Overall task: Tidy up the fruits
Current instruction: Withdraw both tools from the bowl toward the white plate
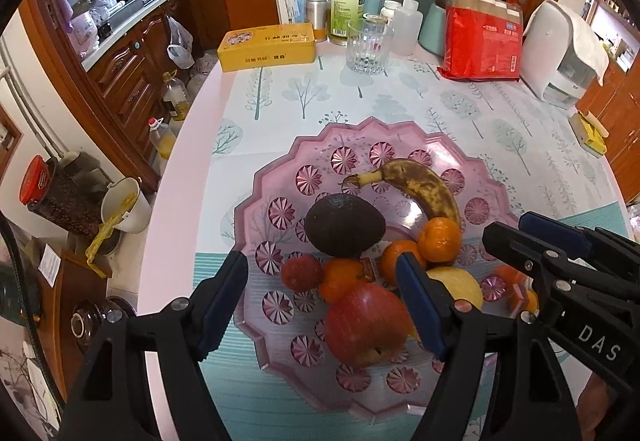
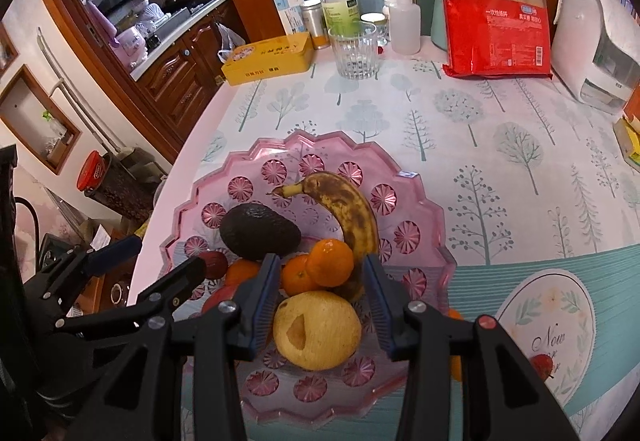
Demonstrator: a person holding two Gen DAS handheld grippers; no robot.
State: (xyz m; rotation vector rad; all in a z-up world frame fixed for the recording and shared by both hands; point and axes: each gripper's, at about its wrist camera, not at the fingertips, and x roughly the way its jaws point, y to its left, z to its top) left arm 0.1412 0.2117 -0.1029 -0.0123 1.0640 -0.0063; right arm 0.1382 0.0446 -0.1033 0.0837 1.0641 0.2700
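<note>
All the fruit sits together in a pink, scalloped plastic tray (image 2: 416,201) near the front edge of the surface (image 2: 500,145), which is covered with a tree-patterned cloth. The right tongs (image 2: 320,297) hang low over the near side of the tray, spread wide, with a yellow pear-like fruit (image 2: 316,329) lying between the two blue pads and touching neither as far as the right wrist view shows; they hold nothing. The left tongs (image 1: 322,297) are likewise wide open and empty, poised above a red apple (image 1: 366,323) at the near left of the pile. The yellow fruit looks firm, smooth and fairly heavy, with a brown bruise on its upper face, so it probably wants a grip across its broadest middle, gentle enough not to press that soft spot. The apple looks hard and glossy, likely to slip if pinched off-centre; its widest girth is the safest place. Behind them a dark avocado (image 2: 260,231) rests at the left; its pebbled skin should give good purchase, though it may be soft if ripe. The banana (image 2: 352,217) is heavily browned and probably mushy, best taken lightly around mid-length, not by the stem. Two tangerines (image 2: 330,261) lean against it, small, light and yielding, and could roll once a neighbour is lifted. A small dark red fruit (image 1: 302,273) lies beside the avocado; what kind it is I cannot tell. The tray itself seems light and might slide on the cloth.
</note>
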